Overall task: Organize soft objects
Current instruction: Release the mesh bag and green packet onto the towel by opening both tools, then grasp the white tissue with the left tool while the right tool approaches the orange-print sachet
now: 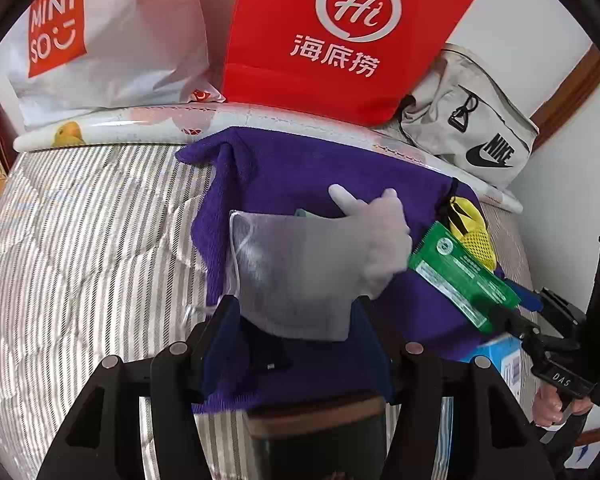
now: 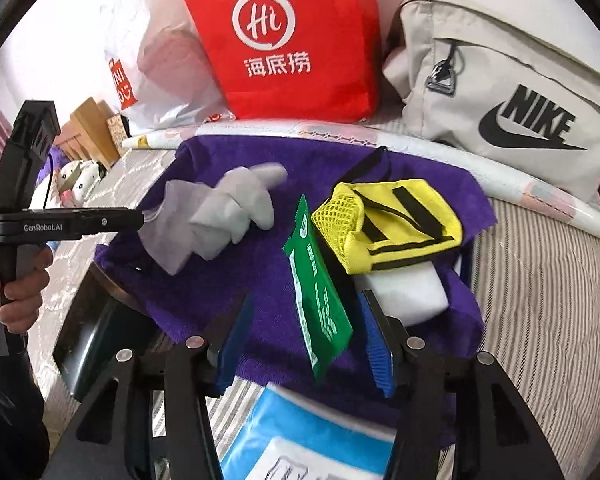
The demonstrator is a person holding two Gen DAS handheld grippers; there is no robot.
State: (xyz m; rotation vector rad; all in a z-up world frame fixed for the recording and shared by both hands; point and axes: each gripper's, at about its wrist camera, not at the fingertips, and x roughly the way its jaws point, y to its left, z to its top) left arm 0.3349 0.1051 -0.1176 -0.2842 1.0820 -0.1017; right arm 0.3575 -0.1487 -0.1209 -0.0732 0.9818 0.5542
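Observation:
A pale grey glove hangs over the purple towel with its cuff between the blue pads of my left gripper. The jaws stand apart and do not press it. From the right wrist view the glove sits at the left gripper's tip. A green packet stands tilted between the spread fingers of my right gripper, loose. Beside it lie a yellow mesh pouch and a white foam block.
A red bag, a white Miniso bag and a beige Nike bag stand at the back behind a rolled sheet. Striped bedding spreads left. A blue-white pack lies near. A dark box sits under the towel.

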